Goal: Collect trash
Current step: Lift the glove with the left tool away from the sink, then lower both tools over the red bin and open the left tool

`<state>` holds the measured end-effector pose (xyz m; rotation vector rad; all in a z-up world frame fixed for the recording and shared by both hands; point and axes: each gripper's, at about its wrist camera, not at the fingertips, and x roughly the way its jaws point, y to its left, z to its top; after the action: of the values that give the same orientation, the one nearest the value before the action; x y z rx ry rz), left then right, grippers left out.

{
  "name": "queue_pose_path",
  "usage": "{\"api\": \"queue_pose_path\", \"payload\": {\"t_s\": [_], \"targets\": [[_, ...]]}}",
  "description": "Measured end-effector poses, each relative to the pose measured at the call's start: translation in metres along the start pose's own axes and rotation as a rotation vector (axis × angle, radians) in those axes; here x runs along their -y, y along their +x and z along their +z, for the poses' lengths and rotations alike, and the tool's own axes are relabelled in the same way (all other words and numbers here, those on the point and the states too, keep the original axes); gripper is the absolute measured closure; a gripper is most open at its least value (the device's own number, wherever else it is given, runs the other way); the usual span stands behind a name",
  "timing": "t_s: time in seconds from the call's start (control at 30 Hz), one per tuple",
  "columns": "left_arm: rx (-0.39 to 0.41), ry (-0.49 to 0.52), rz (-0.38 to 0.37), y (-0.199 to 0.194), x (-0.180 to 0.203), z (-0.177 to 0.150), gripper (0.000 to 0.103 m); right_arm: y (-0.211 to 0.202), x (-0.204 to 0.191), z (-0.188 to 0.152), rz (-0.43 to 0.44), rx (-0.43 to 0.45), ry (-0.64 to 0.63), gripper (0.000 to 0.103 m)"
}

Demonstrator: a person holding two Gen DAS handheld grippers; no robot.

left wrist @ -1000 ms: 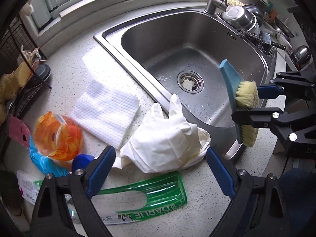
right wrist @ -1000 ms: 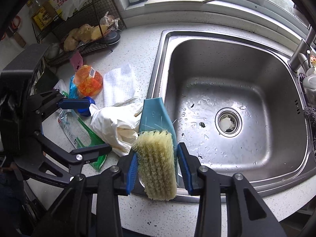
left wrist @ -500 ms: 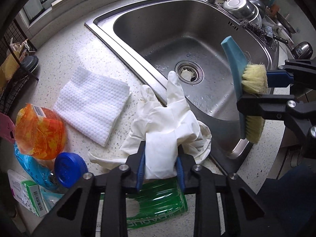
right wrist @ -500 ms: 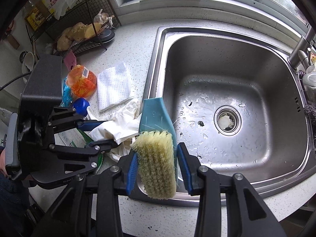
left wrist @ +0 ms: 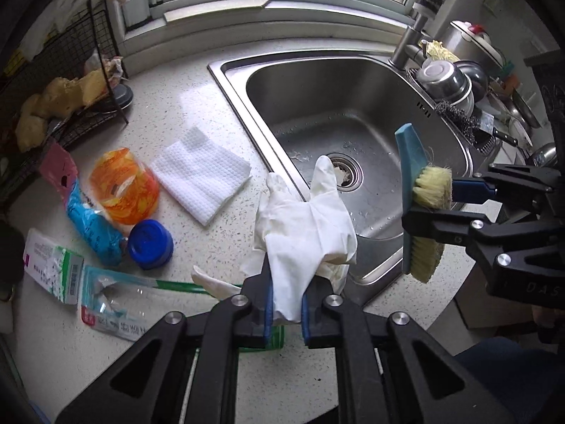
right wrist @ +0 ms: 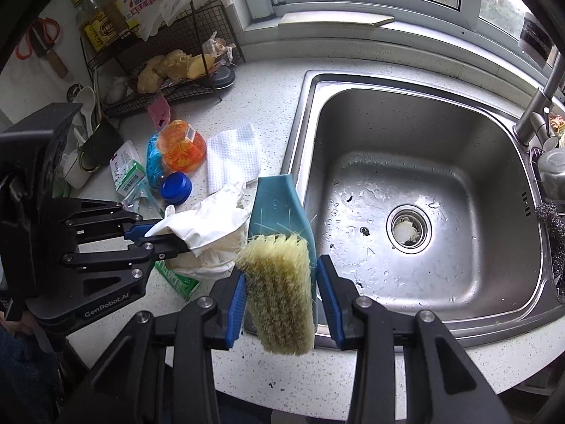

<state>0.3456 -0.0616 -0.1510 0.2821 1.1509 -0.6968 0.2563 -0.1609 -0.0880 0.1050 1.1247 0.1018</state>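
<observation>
Left gripper (left wrist: 286,309), low over the worktop (left wrist: 219,240) beside the sink (left wrist: 229,81): clamped on a crumpled white rubber glove (left wrist: 303,233), bunched and lifted, limp fingers upward. Right gripper (right wrist: 280,300), level over the sink's front rim: clenched on a scrubbing brush (right wrist: 279,282), yellowed bristles, teal back. Orange wrapper (left wrist: 123,185), blue cap (left wrist: 150,243), white cloth (left wrist: 201,175): loose on worktop, left of glove.

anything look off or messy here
Yes. Litter sits loose on the counter: an orange wrapper, a blue cap, a paper towel. Debris sits in the sink drain.
</observation>
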Motion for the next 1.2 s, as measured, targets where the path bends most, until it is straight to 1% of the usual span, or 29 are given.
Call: {"api": "queue_pose_path", "payload": {"t_s": [0.07, 0.3, 0.43, 0.73, 0.87, 0.93, 1.1, 1.2], "targets": [[0.013, -0.042, 0.028, -0.012, 0.001, -0.01, 0.093, -0.004, -0.004, -0.003, 0.018, 0.005, -0.028, 0.067], [0.054, -0.137, 0.112, -0.051, 0.014, -0.045, 0.093, -0.022, -0.012, -0.014, 0.086, 0.032, -0.121, 0.067], [0.074, -0.169, 0.158, -0.069, 0.03, -0.064, 0.093, -0.029, -0.017, -0.024, 0.119, 0.041, -0.164, 0.067], [0.12, -0.252, 0.22, -0.1, 0.077, -0.111, 0.093, -0.055, -0.023, -0.061, 0.189, 0.069, -0.255, 0.067], [0.13, -0.308, 0.262, -0.108, 0.101, -0.135, 0.093, -0.069, -0.019, -0.081, 0.205, 0.077, -0.283, 0.067], [0.135, -0.333, 0.265, -0.11, 0.114, -0.147, 0.093, -0.076, -0.015, -0.093, 0.213, 0.08, -0.296, 0.067], [0.124, -0.347, 0.28, -0.11, 0.149, -0.169, 0.093, -0.09, -0.006, -0.123, 0.214, 0.074, -0.331, 0.067], [0.114, -0.352, 0.276, -0.107, 0.167, -0.18, 0.093, -0.095, 0.0, -0.14, 0.22, 0.058, -0.326, 0.067]]}}
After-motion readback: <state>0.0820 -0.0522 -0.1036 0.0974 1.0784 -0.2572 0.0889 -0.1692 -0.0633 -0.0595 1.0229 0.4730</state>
